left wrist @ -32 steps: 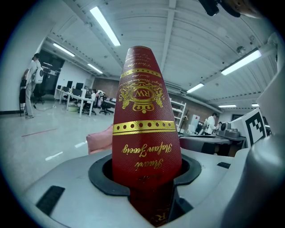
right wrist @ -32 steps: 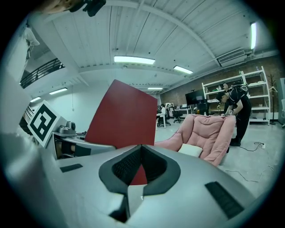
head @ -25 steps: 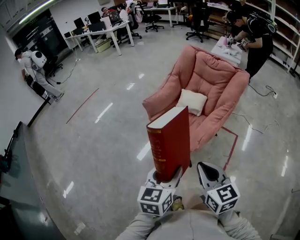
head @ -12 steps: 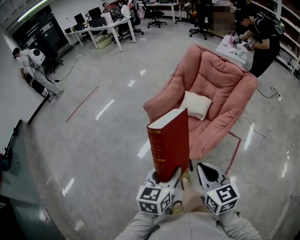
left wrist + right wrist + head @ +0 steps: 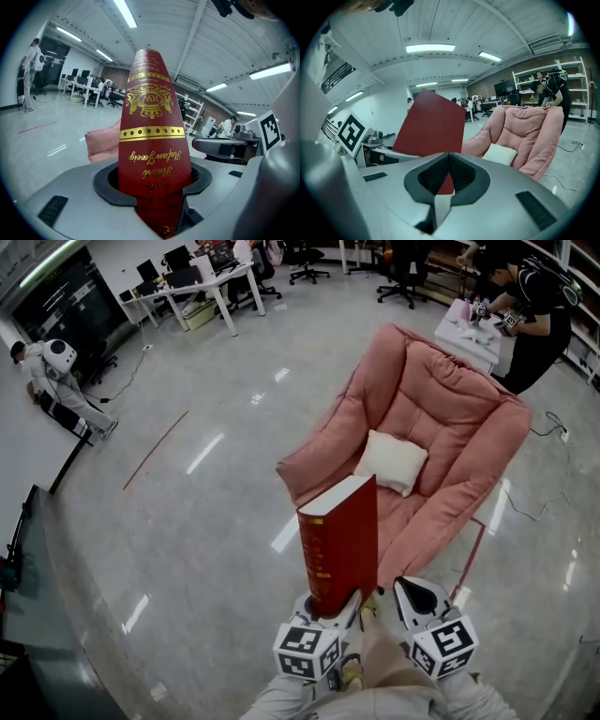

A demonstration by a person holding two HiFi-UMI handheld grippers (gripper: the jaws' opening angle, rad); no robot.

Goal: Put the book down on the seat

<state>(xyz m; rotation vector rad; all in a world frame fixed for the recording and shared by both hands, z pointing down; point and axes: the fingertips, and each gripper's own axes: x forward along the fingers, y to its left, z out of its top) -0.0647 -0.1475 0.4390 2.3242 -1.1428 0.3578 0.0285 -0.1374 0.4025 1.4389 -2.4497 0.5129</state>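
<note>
A thick red book (image 5: 342,540) with gold lettering on its spine (image 5: 152,140) stands upright in my left gripper (image 5: 333,601), whose jaws are shut on its lower end. My right gripper (image 5: 417,594) sits just right of the book with its jaws together and nothing between them. The right gripper view shows the book's red cover (image 5: 429,124) to its left. Ahead lies a pink padded armchair (image 5: 450,427) with a small white pillow (image 5: 392,460) on its seat. The book's top overlaps the chair's front edge in the head view.
Red tape lines (image 5: 155,451) mark the glossy grey floor. A person in black (image 5: 534,306) works at a small white table (image 5: 469,329) behind the chair. Desks and office chairs (image 5: 187,292) line the back. A figure in white (image 5: 52,371) stands far left.
The armchair has drawn closer and sits lower in the head view. The book stays upright in the left gripper and the right gripper stays beside it.
</note>
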